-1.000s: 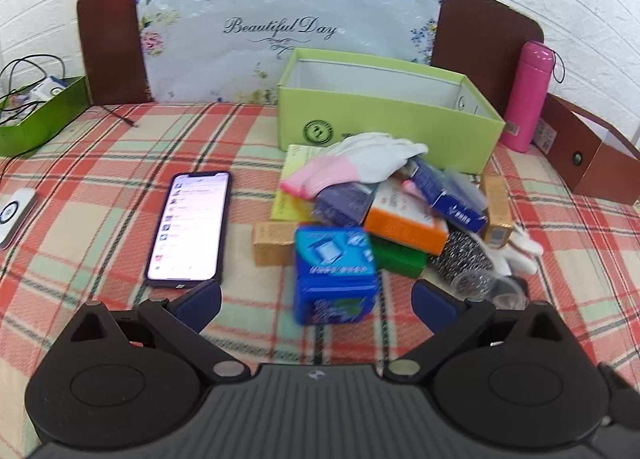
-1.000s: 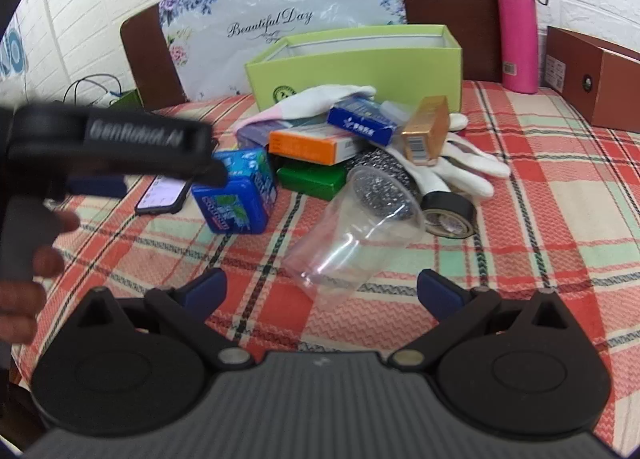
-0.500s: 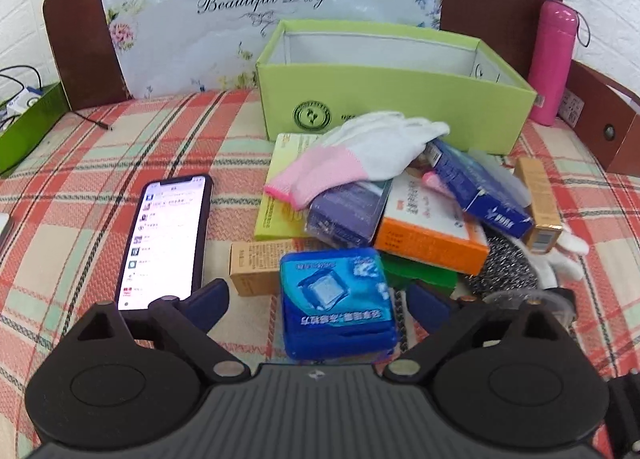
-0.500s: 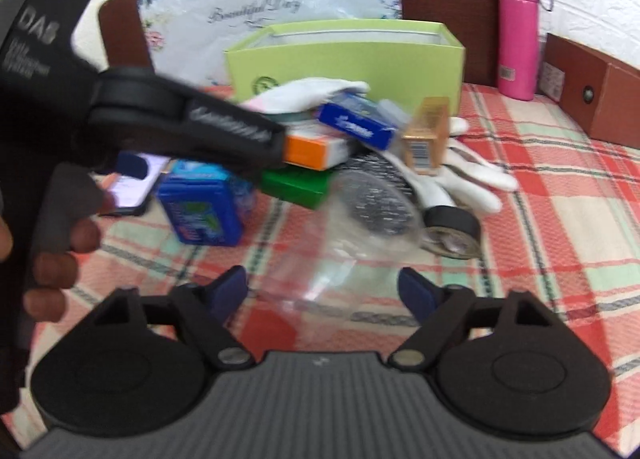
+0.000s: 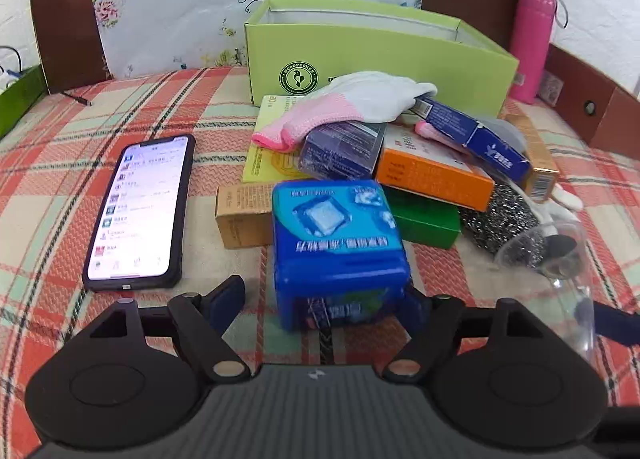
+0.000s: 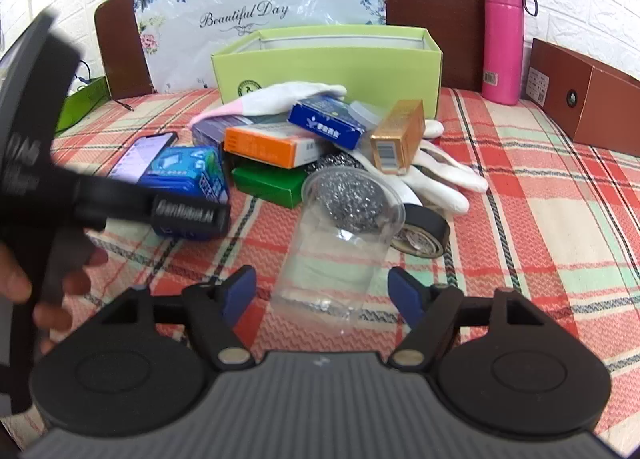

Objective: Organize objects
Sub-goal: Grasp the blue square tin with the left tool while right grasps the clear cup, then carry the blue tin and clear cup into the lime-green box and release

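A pile of small boxes, gloves and a steel scourer lies in front of an open green box (image 5: 376,55) (image 6: 328,59). My left gripper (image 5: 320,299) is open, its fingers either side of a blue square tin (image 5: 336,243) (image 6: 188,175) at the pile's near edge. My right gripper (image 6: 322,291) is open, its fingers either side of the base of a clear plastic cup (image 6: 340,243) (image 5: 560,259) lying on its side, with the scourer (image 6: 348,195) at its mouth. The left gripper's body shows at the left of the right wrist view.
A phone (image 5: 140,211) lies screen up left of the pile. A black tape roll (image 6: 420,231), white gloves (image 6: 436,179), an orange box (image 6: 268,147) and a gold box (image 6: 396,135) are in the pile. A pink bottle (image 6: 502,39) and brown box (image 6: 580,95) stand at back right.
Both grippers have moved forward. The left one now brackets the blue tin; the right one brackets the clear cup's base. Both have stayed open.
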`<act>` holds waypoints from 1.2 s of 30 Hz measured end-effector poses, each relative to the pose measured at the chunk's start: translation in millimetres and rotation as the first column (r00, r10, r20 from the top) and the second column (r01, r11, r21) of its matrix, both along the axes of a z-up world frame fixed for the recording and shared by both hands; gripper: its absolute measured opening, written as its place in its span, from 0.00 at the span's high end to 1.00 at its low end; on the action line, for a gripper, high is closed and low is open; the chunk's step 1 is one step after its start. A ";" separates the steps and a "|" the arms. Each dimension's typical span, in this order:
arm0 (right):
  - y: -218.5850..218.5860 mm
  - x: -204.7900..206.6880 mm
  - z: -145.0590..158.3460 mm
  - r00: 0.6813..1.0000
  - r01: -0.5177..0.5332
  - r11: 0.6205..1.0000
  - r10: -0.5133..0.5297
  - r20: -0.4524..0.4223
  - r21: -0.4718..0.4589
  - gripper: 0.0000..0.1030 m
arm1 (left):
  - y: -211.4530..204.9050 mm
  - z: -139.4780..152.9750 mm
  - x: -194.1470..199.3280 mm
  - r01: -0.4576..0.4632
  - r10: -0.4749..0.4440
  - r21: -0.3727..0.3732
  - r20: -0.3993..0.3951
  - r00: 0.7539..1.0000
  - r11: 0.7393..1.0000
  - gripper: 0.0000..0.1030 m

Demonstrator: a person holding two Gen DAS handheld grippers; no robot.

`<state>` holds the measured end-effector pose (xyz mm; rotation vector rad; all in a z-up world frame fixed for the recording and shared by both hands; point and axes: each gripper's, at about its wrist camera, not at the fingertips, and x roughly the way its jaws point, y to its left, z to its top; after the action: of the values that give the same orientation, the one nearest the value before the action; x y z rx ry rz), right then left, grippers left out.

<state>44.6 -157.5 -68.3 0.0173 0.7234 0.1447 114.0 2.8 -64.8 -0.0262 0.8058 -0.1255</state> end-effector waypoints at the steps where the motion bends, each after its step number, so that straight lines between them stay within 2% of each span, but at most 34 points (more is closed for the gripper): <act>1: 0.2 1.0 -0.2 1.000 0.002 1.000 -0.002 -0.004 0.000 0.28 | 1.4 0.7 -1.4 -0.001 0.001 -0.012 -0.002 1.000 1.000 0.19; 3: 0.7 2.4 -0.9 1.000 0.006 1.000 -0.006 -0.010 0.004 0.28 | 1.7 3.4 -1.4 0.013 -0.014 -0.013 -0.019 1.000 1.000 0.19; 4: 1.1 2.4 -1.2 1.000 0.007 1.000 -0.007 -0.011 0.005 0.28 | 2.4 5.7 -1.2 0.007 -0.007 -0.020 -0.027 1.000 1.000 0.23; 5: 1.4 2.3 -1.4 1.000 0.006 1.000 -0.006 -0.012 0.005 0.28 | 3.0 8.8 -1.1 -0.010 0.009 -0.034 -0.033 0.999 0.999 0.27; 7: 1.9 1.5 -2.0 1.000 0.003 1.000 -0.003 -0.013 0.005 0.28 | 0.4 17.2 -2.1 -0.044 0.043 -0.043 -0.015 0.999 0.998 0.27; 10: 1.9 1.0 -3.0 1.000 0.003 1.000 -0.003 -0.012 0.004 0.28 | -15.2 27.1 1.7 -0.053 0.050 0.050 0.067 0.997 0.997 0.26; 12: 1.9 1.1 -3.4 1.000 0.004 1.000 -0.004 -0.012 -0.004 0.28 | -22.7 26.3 9.6 -0.056 0.051 0.087 0.065 0.997 0.995 0.26; 14: 2.0 2.0 -4.1 1.000 0.008 1.000 -0.008 -0.014 -0.011 0.28 | -23.7 18.5 16.9 -0.042 0.039 0.090 0.031 0.999 0.995 0.27; 15: 1.9 2.5 -4.4 1.000 0.006 1.000 -0.006 -0.015 -0.011 0.28 | -23.0 14.2 18.2 -0.038 0.037 0.092 0.020 0.999 0.995 0.30; 16: 2.1 3.2 -4.6 1.000 0.005 1.000 -0.005 -0.015 -0.013 0.28 | -21.5 10.4 18.1 -0.034 0.033 0.091 0.014 0.999 0.995 0.40; 20: 5.3 7.9 -5.8 1.000 0.006 1.000 -0.006 -0.009 -0.025 0.28 | -12.5 5.7 10.3 -0.047 0.046 0.051 0.029 0.999 0.998 0.41; 21: 5.9 9.5 -7.2 1.000 0.004 1.000 -0.004 -0.005 -0.026 0.32 | -11.6 6.1 9.7 -0.046 0.044 0.052 0.034 0.998 0.998 0.42; 22: 6.1 11.3 -9.1 1.000 -0.002 1.000 0.001 -0.010 -0.030 0.49 | -10.8 7.0 9.3 -0.036 0.035 0.045 0.036 0.999 0.998 0.43; 26: 1.9 2.8 -3.9 0.999 -0.033 0.999 0.033 0.013 -0.020 0.51 | 0.2 15.5 -5.4 0.005 -0.001 -0.037 0.090 0.996 0.999 0.44; 27: 1.2 -0.9 0.4 0.999 -0.043 0.999 0.044 0.024 -0.021 0.57 | 1.2 19.0 -10.1 0.021 -0.017 -0.039 0.103 0.995 0.999 0.44; 31: -4.0 -8.9 25.1 0.994 -0.088 0.996 0.087 0.065 0.014 0.57 | 3.7 38.5 -25.1 0.092 -0.081 -0.065 0.151 0.985 0.994 0.44; 36: -5.8 2.9 60.1 0.978 -0.136 0.991 0.130 0.165 0.021 0.57 | 8.4 70.9 -17.7 0.117 -0.090 -0.120 0.211 0.973 0.986 0.44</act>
<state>47.5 -163.3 -8.1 -0.0119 0.5582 0.2827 96.3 11.2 6.1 -0.0941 0.5921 -0.2761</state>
